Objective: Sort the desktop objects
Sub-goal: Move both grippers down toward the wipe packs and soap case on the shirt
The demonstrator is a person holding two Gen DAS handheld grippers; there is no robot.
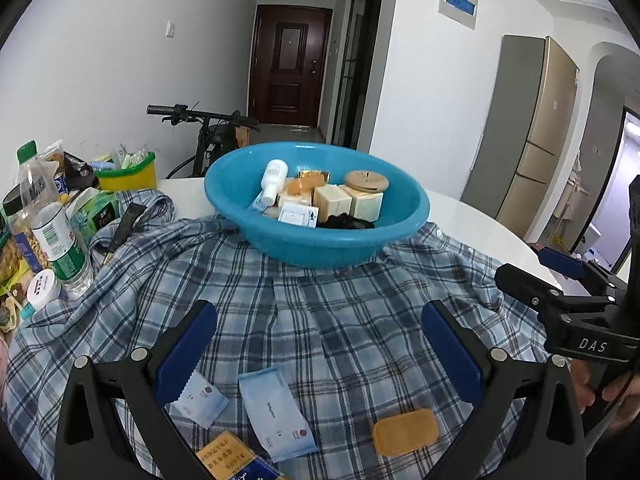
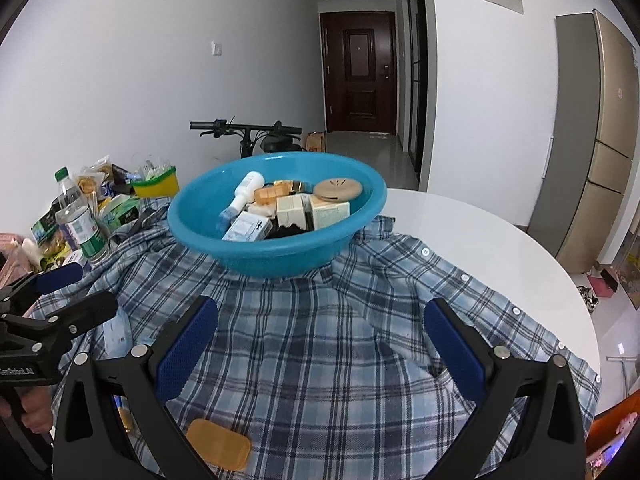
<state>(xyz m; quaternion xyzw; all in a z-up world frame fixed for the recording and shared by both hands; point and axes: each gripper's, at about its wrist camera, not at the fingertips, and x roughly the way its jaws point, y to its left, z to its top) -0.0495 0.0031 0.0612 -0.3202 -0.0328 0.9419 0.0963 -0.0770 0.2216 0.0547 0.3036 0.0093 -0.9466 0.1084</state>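
Two grippers held side by side over a plaid shirt (image 1: 340,320) spread on a white table (image 1: 480,220). Left gripper (image 1: 320,344) wide open, nothing between its blue pads (image 1: 188,344); right gripper (image 2: 320,344) likewise spread wide and empty. From the left camera, right gripper seen at the right edge, jaws parted; from the right camera, left gripper seen at the left edge, jaws also apart. A hand (image 2: 36,416) wrapped round the left handle.

On the far part of the shirt, a blue basin (image 1: 316,240), upright. Inside it: a white bottle (image 1: 274,180) lying tilted, cream boxes (image 1: 348,200), a round tan lid (image 1: 366,181) resting on them, an orange pack (image 1: 300,188), a white and blue box (image 1: 298,214), something black (image 1: 348,222) at the near side.

On the near shirt, below the left gripper: two pale blue sachets, one (image 1: 200,398) just beside the left pad, the other (image 1: 278,416) to its right, touching or nearly so. Nearer still, a yellow box (image 1: 226,456), partly cut off by the edge. To the right, apart from the sachets, an orange pad (image 1: 404,432) lying flat, also visible near the right gripper's left finger.

Far left of the table crowded: water bottles (image 1: 56,240), a yellow tub (image 1: 128,174) stuffed with packets, a green box (image 1: 98,210), snack bags (image 1: 20,248), a small white jar (image 1: 42,290).

Beyond the table, a bicycle (image 1: 208,128), a dark door (image 1: 290,64), a fridge (image 1: 532,132) at right.
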